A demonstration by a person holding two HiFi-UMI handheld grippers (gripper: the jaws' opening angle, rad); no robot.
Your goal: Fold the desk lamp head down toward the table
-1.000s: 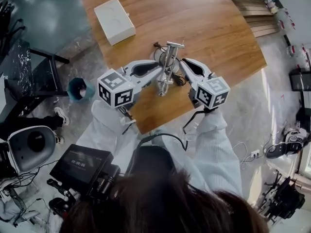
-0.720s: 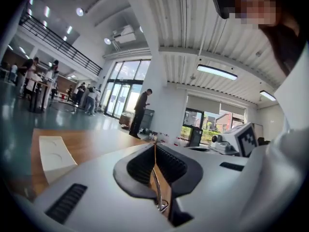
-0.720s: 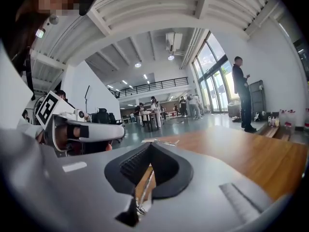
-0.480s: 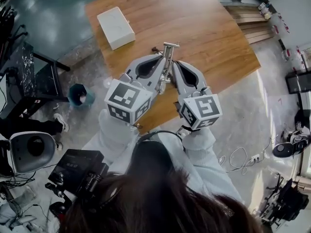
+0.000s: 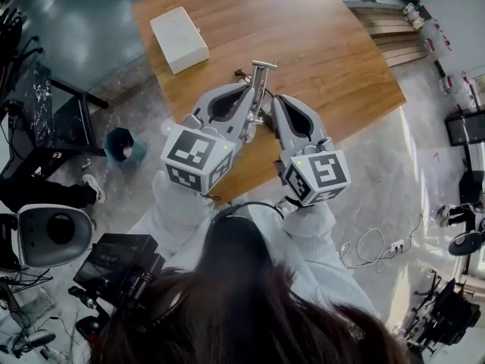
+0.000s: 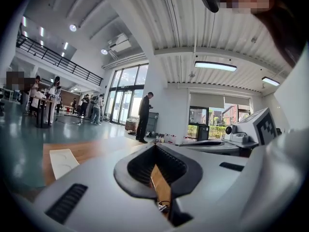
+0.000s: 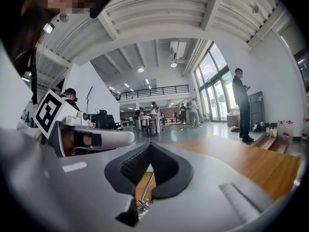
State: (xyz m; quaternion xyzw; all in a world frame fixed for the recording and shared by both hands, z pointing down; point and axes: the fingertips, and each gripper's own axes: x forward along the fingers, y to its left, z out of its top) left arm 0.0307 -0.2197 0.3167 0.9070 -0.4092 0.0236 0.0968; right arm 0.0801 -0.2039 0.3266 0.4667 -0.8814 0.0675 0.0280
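The lamp [image 5: 259,89] is noted as a slim chrome stem with a short crossbar on top and a dark cable [image 5: 242,73] beside it. It is placed near the front edge of the worktop [image 5: 333,44], below and between the left gripper [image 5: 244,93] and right gripper [image 5: 278,103]. Both pairs of fingers are pressed together, nothing held. Against one second ago, both grippers are raised and drawn closer together; the fingers, then parted, are closed.

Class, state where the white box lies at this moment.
In the head view the white box lies near the upper-left corner of the wooden table, up and left of the desk lamp and apart from it.
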